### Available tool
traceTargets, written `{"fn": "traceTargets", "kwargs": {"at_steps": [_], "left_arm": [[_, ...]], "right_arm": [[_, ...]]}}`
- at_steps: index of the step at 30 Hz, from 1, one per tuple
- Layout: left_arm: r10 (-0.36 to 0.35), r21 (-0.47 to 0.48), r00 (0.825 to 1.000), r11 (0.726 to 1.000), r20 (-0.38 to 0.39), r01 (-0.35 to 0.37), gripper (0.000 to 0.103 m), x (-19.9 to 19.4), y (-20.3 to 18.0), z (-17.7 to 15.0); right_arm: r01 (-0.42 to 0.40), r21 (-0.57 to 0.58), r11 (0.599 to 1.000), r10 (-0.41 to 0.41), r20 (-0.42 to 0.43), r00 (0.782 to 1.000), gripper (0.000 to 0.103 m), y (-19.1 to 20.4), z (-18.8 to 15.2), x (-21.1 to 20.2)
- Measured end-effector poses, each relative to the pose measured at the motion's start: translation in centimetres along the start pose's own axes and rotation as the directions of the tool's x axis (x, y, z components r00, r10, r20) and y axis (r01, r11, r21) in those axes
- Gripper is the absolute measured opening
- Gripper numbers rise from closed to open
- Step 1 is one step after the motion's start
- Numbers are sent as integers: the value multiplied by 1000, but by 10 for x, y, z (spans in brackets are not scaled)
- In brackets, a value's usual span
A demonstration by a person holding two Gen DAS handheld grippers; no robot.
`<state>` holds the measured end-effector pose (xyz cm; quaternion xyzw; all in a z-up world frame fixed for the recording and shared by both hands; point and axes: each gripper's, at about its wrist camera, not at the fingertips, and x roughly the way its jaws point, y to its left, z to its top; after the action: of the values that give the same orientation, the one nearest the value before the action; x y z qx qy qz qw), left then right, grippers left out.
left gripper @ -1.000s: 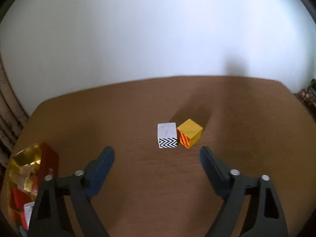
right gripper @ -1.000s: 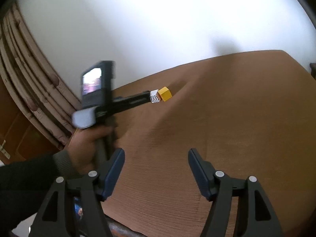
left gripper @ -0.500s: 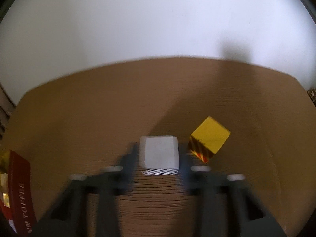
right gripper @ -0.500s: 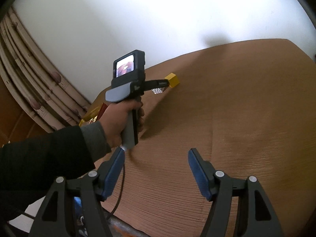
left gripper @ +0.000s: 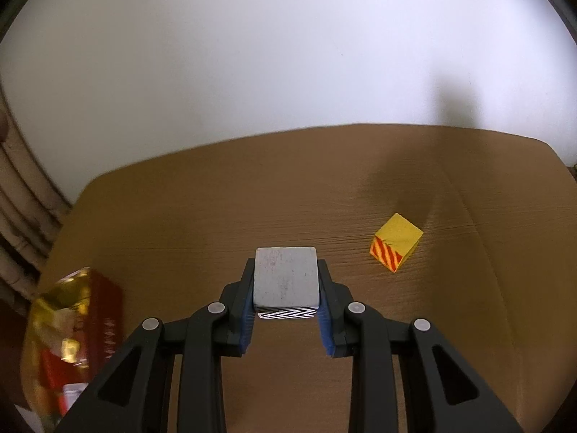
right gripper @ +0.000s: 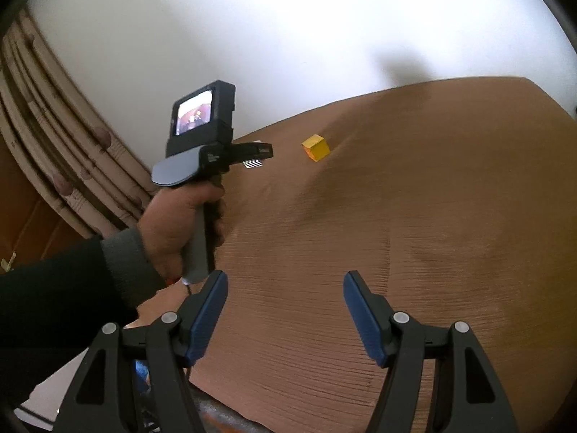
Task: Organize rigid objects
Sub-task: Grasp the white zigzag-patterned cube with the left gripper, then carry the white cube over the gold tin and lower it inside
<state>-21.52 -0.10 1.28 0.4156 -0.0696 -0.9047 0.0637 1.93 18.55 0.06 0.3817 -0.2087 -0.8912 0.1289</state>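
Note:
My left gripper is shut on a white cube with a black zigzag face, held a little above the brown table. A yellow cube with red stripes on one face sits on the table to the right of it. In the right wrist view the left gripper shows at the far left with the white cube partly hidden in it, and the yellow cube lies to its right. My right gripper is open and empty, near the table's front edge.
A red and gold tin holding several small blocks stands at the table's left side. A white wall runs behind the table. Beige curtains hang at the left. The table's right edge is in view.
My left gripper moved onto the white cube, shut on it, and lifted it back and to the left, away from the yellow cube. The right gripper stayed open and almost still.

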Motion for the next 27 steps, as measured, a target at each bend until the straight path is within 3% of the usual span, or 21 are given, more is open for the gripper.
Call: {"fn": "traceTargets", "kwargs": {"at_steps": [13,20,27], "left_arm": [[61,-3,997,998,52,-61,26,-61,39,0],[59,-26,996,998,63,-58,26,-67,47,0],[15,-80,998,997,63,-10,26,-89,90,-23]], "right_arm": [[56,-93,994,-54,22,998,69,24,-6,2],[47,-123,991,-45,22,999,68,30,-11,-1],[49,-117,992,-46,29,999,69,29,-9,-4]]}}
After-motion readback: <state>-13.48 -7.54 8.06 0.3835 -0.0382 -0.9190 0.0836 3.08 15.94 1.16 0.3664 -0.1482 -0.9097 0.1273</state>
